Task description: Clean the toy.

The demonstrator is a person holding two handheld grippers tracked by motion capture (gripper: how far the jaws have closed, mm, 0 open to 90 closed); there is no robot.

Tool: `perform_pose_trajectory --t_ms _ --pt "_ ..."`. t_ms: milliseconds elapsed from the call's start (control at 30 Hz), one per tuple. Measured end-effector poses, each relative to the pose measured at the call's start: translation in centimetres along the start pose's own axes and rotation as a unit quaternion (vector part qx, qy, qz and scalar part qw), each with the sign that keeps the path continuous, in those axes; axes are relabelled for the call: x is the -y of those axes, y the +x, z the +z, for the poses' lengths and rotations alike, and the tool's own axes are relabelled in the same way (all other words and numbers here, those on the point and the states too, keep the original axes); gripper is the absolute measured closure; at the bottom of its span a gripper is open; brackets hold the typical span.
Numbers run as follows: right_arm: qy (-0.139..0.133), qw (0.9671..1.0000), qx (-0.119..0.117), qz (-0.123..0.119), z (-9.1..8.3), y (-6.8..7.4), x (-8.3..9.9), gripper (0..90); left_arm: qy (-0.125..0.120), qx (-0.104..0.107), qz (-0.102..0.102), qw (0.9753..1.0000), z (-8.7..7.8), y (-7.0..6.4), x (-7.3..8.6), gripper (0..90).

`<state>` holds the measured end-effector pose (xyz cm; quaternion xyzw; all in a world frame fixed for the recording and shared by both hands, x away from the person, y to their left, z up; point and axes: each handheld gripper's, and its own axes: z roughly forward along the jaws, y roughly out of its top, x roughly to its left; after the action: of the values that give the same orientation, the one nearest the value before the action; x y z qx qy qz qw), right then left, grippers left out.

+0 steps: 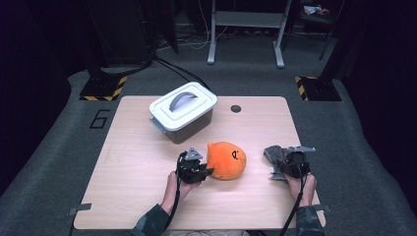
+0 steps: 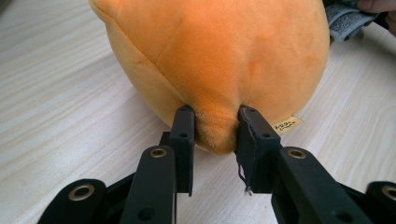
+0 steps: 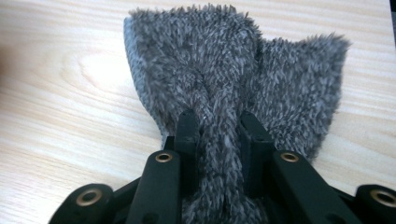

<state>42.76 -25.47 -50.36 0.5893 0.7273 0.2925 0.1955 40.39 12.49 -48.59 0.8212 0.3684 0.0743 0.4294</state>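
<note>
The left hand-held gripper (image 1: 208, 171) sits near the middle of the table (image 1: 128, 196), toward the near edge, with its jaws pointing right at the orange plush (image 1: 226, 160). In the left gripper view the left hand-held gripper (image 2: 215, 128) has its two black jaws clamped on a pinched fold of the plush (image 2: 210, 56) at its lower end, just above the tabletop. A small tan label (image 2: 286, 125) sticks out from the plush beside the right jaw. The plush rests on the table, right of the left hand-held gripper and just near of the box (image 1: 183, 112).

The right hand-held gripper (image 1: 282, 160) is at the right side of the table, well apart from the plush, and is clamped on a grey cloth (image 1: 273, 154). In the right gripper view the right hand-held gripper (image 3: 218, 123) has a bunched ridge of the fuzzy cloth (image 3: 210, 60) squeezed between its jaws, while the rest of the cloth spreads out on the wood beyond them.

The box is grey with a white lid (image 1: 183, 103) and a grey handle, closed, standing on the far part of the table, left of a small dark hole (image 1: 236, 108) in the tabletop. A person's sleeves come in from the near edge behind both grippers.
</note>
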Motion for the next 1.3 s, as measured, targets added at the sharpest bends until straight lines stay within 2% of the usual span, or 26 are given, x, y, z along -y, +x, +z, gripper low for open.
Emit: perform_pose_trajectory --t_ms 33,100,200,400,567,633,933,1133,1167,1200,1300 --pt "-0.006 0.9999 -0.002 -0.009 0.0 -0.2 -0.1 72.8 0.001 0.0 0.0 1.0 0.0 0.0 0.0 69.1" --pt "-0.009 0.9999 -0.005 -0.001 -0.5 0.0 -0.3 72.9 0.003 0.001 0.0 1.0 0.0 0.0 -0.1 69.1" --pt "-0.024 0.9995 -0.016 -0.013 -1.3 0.0 -0.9 72.8 0.015 -0.001 0.003 0.9999 0.0 0.2 -0.3 69.1" --pt "-0.041 0.9979 -0.04 -0.028 -2.7 1.3 -1.9 72.7 0.033 0.001 0.008 0.9994 -0.1 0.1 -0.7 69.2" --pt "-0.057 0.9954 -0.061 -0.047 -4.0 2.6 -2.9 72.2 0.04 0.001 0.005 0.9992 -0.1 0.0 -1.0 68.9" --pt "-0.063 0.9947 -0.063 -0.052 -4.5 3.0 -3.2 72.1 0.041 0.001 0.007 0.9991 -0.1 0.0 -1.0 68.7" --pt "-0.082 0.9872 -0.108 -0.084 -6.0 5.3 -5.0 71.1 0.044 0.001 0.004 0.999 -0.1 -0.1 -1.3 68.2" --pt "-0.082 0.9815 -0.136 -0.106 -6.3 8.0 -6.3 70.8 0.044 0.002 0.007 0.999 -0.1 0.0 -1.3 68.2" --pt "-0.083 0.9805 -0.139 -0.112 -6.3 8.5 -6.5 70.7 0.042 0.004 0.002 0.9991 -0.1 0.0 -1.3 68.2" --pt "-0.082 0.9793 -0.142 -0.119 -6.3 8.9 -6.8 70.7 0.04 0.0 0.006 0.9992 -0.1 0.0 -1.3 68.2" --pt "-0.081 0.9762 -0.148 -0.136 -6.3 10.3 -7.4 70.7 0.037 0.004 0.008 0.9993 -0.1 -0.2 -1.4 68.5"
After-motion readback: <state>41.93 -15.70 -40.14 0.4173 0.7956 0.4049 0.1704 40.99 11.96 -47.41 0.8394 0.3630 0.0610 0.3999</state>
